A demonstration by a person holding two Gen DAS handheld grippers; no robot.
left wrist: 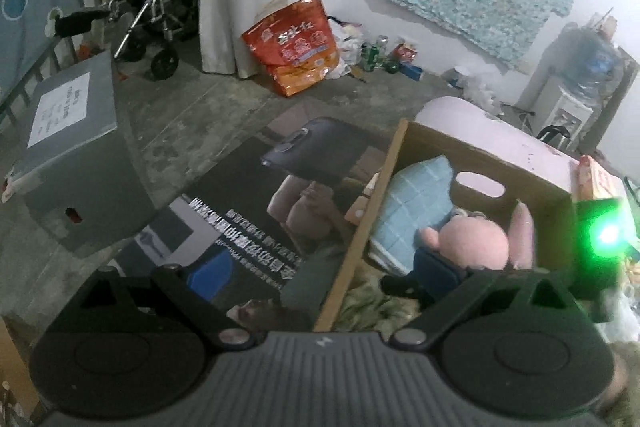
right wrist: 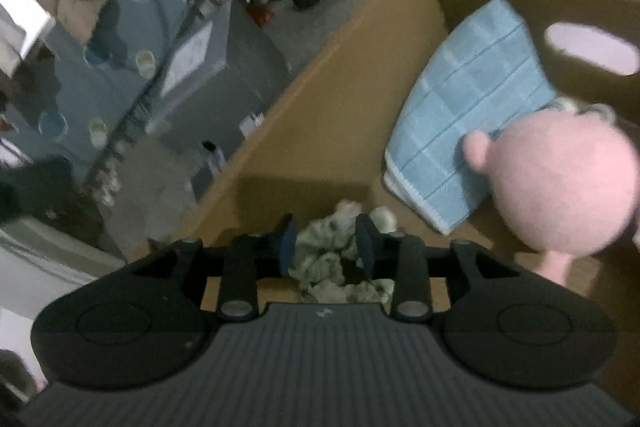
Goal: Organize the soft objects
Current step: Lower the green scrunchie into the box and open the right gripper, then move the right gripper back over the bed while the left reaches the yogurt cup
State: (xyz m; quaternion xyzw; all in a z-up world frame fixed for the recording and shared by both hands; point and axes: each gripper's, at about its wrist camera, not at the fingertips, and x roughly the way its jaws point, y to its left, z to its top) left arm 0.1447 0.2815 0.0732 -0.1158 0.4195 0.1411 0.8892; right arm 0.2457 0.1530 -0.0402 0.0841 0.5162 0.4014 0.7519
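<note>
An open cardboard box (left wrist: 394,163) holds a folded light-blue towel (left wrist: 416,199) and a pink plush toy in dark blue clothes (left wrist: 476,243). A crumpled greenish-white cloth (left wrist: 368,303) lies at the box's near end. My left gripper (left wrist: 336,279) hovers over the box's left wall, its fingers spread wide and holding nothing. In the right wrist view my right gripper (right wrist: 326,247) is inside the box (right wrist: 340,87). The crumpled cloth (right wrist: 324,259) sits loosely between its blue pads, which stand partly apart. The towel (right wrist: 472,107) and plush toy (right wrist: 568,179) lie to its right.
A printed dark poster (left wrist: 248,211) lies on the concrete floor left of the box, beside a grey box (left wrist: 72,131). An orange bag (left wrist: 296,43), a wheelchair (left wrist: 156,19) and bottles stand by the far wall. A pink rounded object (left wrist: 480,123) sits behind the box.
</note>
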